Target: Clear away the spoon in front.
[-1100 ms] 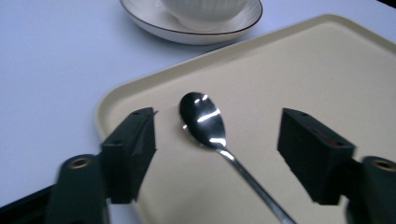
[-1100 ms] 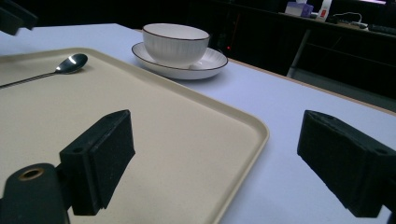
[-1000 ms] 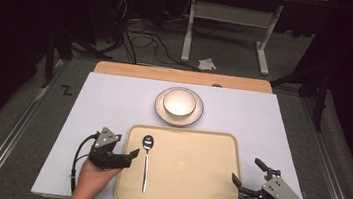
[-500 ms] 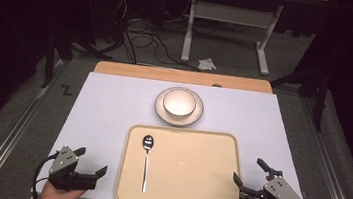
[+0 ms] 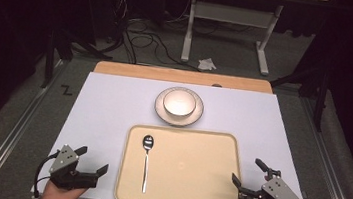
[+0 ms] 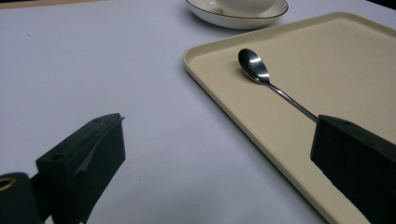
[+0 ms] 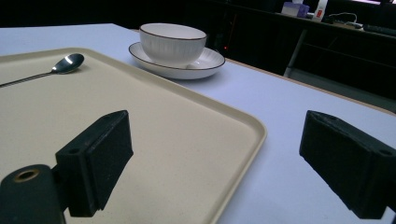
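Left gripper sits at the table's near left corner, just beside the shallow beige plastic tray, jaws wide apart after just opening, nothing between them. Slim silver metal spoon lies on the tray's left part, bowl end away from the person. Right gripper is over the tray's near right corner, jaws wide, empty.

A lab recording bay, staged for a tabletop trial

A white sheet is covering the bench, dark surroundings are closing in on it, loose cables are trailing across the grey carpet, and a metal desk frame is standing behind — nothing domestic beyond the laid-out tray.
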The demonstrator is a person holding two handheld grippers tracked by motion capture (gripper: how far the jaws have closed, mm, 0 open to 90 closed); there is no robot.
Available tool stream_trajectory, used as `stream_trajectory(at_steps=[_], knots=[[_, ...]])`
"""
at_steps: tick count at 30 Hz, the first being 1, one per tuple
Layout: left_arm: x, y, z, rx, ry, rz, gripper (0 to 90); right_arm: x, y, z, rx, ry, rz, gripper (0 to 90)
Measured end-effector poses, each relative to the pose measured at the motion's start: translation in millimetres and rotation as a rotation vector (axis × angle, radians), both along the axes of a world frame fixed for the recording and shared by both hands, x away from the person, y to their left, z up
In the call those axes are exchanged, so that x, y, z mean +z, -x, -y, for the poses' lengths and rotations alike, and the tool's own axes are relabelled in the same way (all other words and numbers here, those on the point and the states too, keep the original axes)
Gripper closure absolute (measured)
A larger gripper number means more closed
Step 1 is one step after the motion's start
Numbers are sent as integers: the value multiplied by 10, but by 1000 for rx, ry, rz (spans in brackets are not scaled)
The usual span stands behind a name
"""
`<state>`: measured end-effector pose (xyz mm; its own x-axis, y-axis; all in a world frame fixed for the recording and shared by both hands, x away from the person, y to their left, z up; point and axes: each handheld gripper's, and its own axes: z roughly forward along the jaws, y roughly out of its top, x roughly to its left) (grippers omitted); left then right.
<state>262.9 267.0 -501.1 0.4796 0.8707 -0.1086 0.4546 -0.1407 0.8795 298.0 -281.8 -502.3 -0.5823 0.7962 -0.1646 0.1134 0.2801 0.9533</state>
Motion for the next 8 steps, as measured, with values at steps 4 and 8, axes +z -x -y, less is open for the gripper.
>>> stream_trajectory(at_steps=[4,8], knots=[[-5,0,13,3,-3,-3,45,7,-8,18,6,-2,8,104],[-13,11,-1,3,-19,-8,47,12,-20,0,7,-2,4,106]])
